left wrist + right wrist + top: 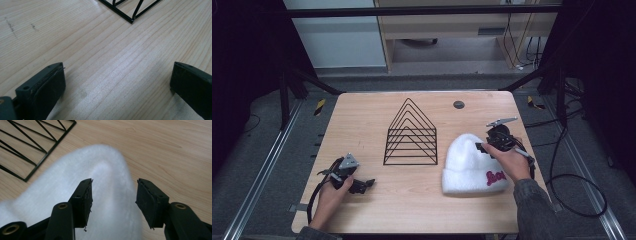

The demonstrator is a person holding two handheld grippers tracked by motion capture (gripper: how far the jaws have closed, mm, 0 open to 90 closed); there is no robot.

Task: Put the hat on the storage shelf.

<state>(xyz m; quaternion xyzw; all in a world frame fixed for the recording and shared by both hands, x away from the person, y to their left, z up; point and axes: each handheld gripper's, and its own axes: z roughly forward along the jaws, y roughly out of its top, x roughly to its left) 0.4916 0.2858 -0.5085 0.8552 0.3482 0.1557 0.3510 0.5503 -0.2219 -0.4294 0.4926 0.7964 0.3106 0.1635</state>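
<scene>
A white fluffy beanie [468, 164] with red lettering on its cuff lies flat at the table's right; its fuzzy top shows in the right gripper view [75, 195]. My right gripper [480, 146] hovers at the beanie's upper right edge. It is open [113, 200], jaws straddling the fabric with a clear gap between them. A black wire rack [411, 135] of nested triangles stands at the table's middle. My left gripper [371, 183] rests low over bare wood at the front left, open [117, 85], nothing between its jaws.
The rack's corner [131, 21] lies ahead of the left gripper; its base [37, 147] shows left of the beanie. A round grommet [458, 104] sits near the table's far edge. Cables trail off both sides. The wooden table [362, 115] has bare wood around the rack.
</scene>
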